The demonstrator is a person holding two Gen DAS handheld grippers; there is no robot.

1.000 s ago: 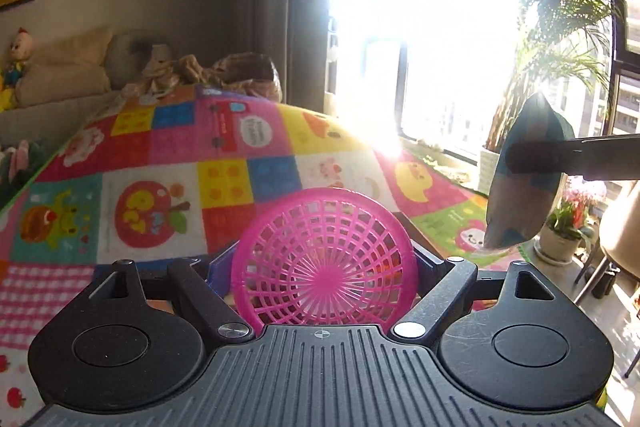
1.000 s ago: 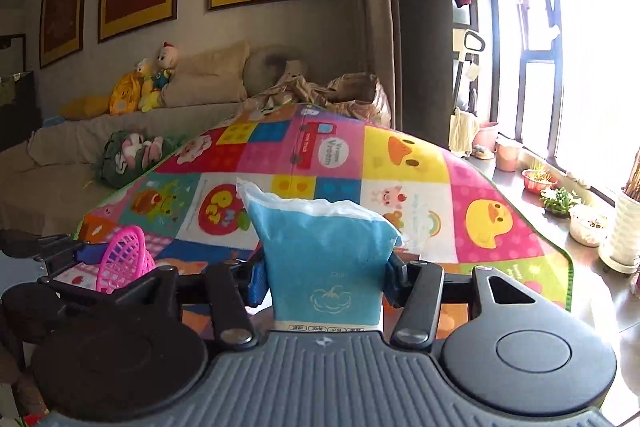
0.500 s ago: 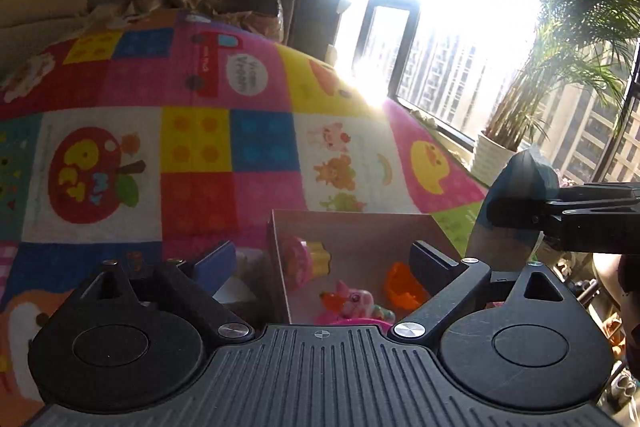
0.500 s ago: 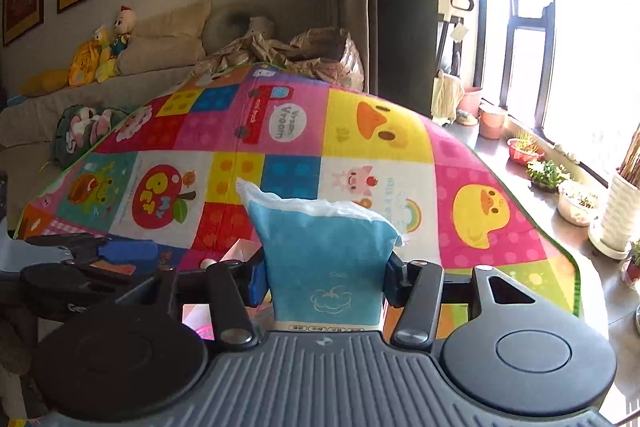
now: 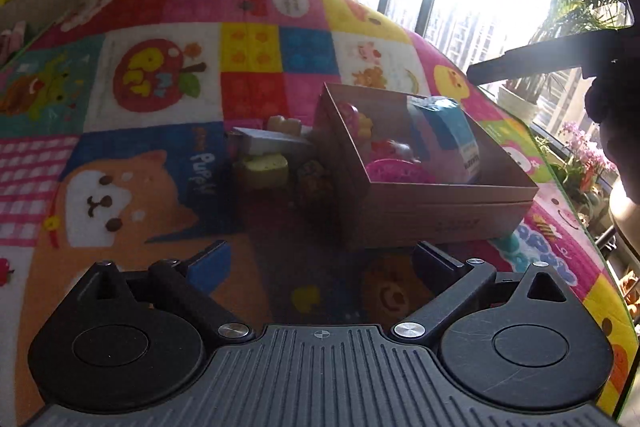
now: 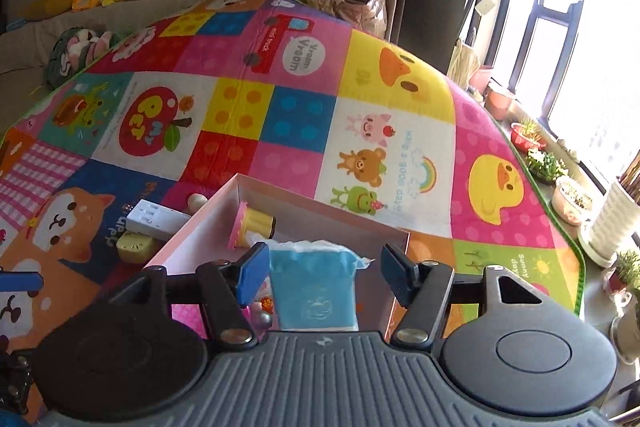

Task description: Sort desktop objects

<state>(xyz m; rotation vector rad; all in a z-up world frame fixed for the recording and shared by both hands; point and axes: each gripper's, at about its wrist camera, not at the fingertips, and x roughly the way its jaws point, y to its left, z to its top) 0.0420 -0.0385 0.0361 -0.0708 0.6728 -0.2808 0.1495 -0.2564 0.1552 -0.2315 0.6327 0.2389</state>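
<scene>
Two items newly boxed, by our count: pink basket (image 5: 396, 171) and blue tissue pack (image 6: 314, 291), both now in the cardboard box (image 5: 440, 207). Right gripper (image 6: 320, 267) has just been opening, pads clear of the pack between them; left gripper (image 5: 320, 259) wide, empty. Only our left view shows the basket; loose toys (image 5: 266, 163) remain beside the box.

Black ribbed gripper bodies, silver screws, round discs, blue-padded fingers (image 6: 252, 273).
</scene>
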